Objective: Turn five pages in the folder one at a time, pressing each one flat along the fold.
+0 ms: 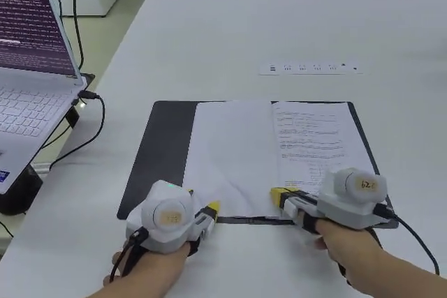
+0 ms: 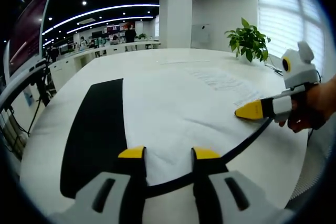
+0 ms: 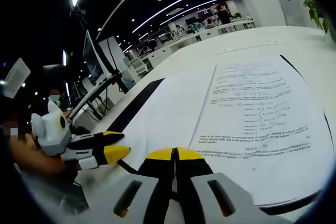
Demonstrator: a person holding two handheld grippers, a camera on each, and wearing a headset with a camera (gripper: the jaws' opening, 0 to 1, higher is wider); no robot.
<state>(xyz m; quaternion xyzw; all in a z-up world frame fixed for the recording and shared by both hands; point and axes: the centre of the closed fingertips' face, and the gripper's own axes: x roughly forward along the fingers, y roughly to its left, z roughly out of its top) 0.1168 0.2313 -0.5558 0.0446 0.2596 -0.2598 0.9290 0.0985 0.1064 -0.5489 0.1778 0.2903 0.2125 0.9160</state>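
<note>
1. Head view: The folder lies open on the white bench, its black cover flat. A blank page lies on the left half and a printed page on the right. Both claws are at the near edge. The left claw points at the bottom of the blank page. The right claw points leftward at the foot of the fold. A laptop sits well apart on the left.

2. Left gripper view: The left claw's yellow tips stand apart, with the near edge of the blank page just beyond them and nothing between them. The paper bulges a little there rather than lying dead flat. The right claw comes in from the right, its tip low over the paper near the fold.

3. Right gripper view: The right claw's jaws are together, with no sheet seen between them. They are poised over the bottom inner corner of the printed page, beside the fold. I cannot tell whether the tips touch the paper.

4. Judgement: This looks like the pressing step, with a page laid over and the crease yet to be smoothed. How many pages have gone over cannot be told.

5. Next move, as I judge it: Draw the closed right claw along the fold from the near end to the far end. Steady the blank page with the left claw. Then pinch one printed sheet alone at its outer corner.
</note>
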